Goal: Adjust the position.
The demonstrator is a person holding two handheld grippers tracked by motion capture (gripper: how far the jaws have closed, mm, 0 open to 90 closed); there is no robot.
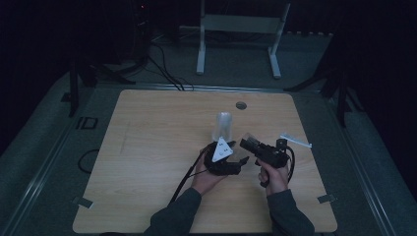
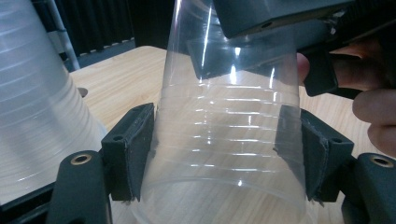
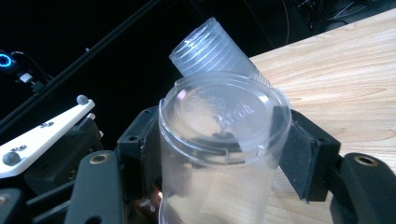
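A clear plastic cup (image 2: 229,116) stands upside down between both grippers, near the table's front middle (image 1: 241,149). My left gripper (image 2: 222,154) is shut on its ribbed lower wall, one pad pressed against each side. My right gripper (image 3: 219,144) reaches in from the right at the cup's (image 3: 219,112) flat base end. Its jaws flank the cup closely without squeezing the wall. Seen from above, the left gripper (image 1: 240,156) carries a white three-cornered plate and the right gripper (image 1: 244,142) sits just beside it. A stack of clear cups (image 1: 223,125) stands upside down right behind them.
The cup stack (image 2: 37,107) looms at the left gripper's left, and leans behind the held cup (image 3: 215,46). A white flat strip (image 1: 295,140) lies on the table at the right. A round grey grommet (image 1: 241,105) sits near the far edge. White frame legs (image 1: 200,49) stand beyond.
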